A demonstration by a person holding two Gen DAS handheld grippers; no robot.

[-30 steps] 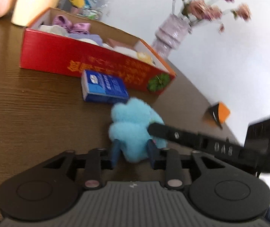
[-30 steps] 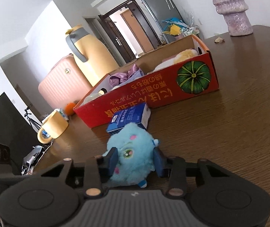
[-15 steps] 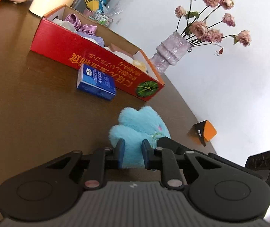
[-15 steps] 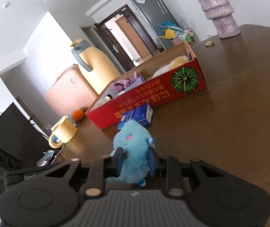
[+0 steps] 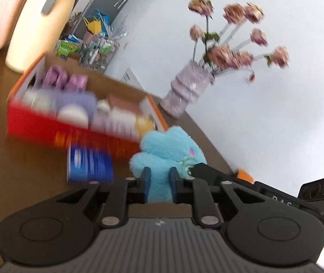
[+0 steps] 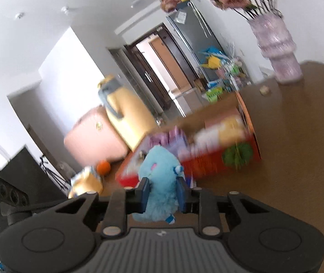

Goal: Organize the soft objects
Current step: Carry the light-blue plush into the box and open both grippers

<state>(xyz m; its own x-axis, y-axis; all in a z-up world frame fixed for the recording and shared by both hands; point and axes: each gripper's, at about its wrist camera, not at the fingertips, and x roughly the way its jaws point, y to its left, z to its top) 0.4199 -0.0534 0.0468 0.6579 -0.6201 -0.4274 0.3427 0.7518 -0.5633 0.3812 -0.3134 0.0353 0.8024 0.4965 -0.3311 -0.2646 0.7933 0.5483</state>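
Both grippers grip one object: a blue plush toy [image 5: 164, 157], fluffy, with a pink spot and a green-ringed eye. Left gripper [image 5: 159, 182]: jaws pinching the toy's lower body, blue pads pressed into the fur on either side. Right gripper [image 6: 162, 191]: jaws likewise closed on the toy from the opposite side; in the left wrist view one of its black fingers reaches in against the toy's face.

The toy is raised off the brown tabletop [image 6: 298, 159], in front of the red cardboard box [image 5: 75, 134]. Box is open-topped and holds purple, white and yellow soft items; details are blurred. A small blue carton [image 5: 89, 166] lies on the tabletop just before the box's front wall.

Background: lilac vase [image 5: 189, 88] with pink flowers behind the box's far end; yellow thermos jug [image 6: 125, 113] and pink suitcase [image 6: 93, 141] beyond the tabletop.
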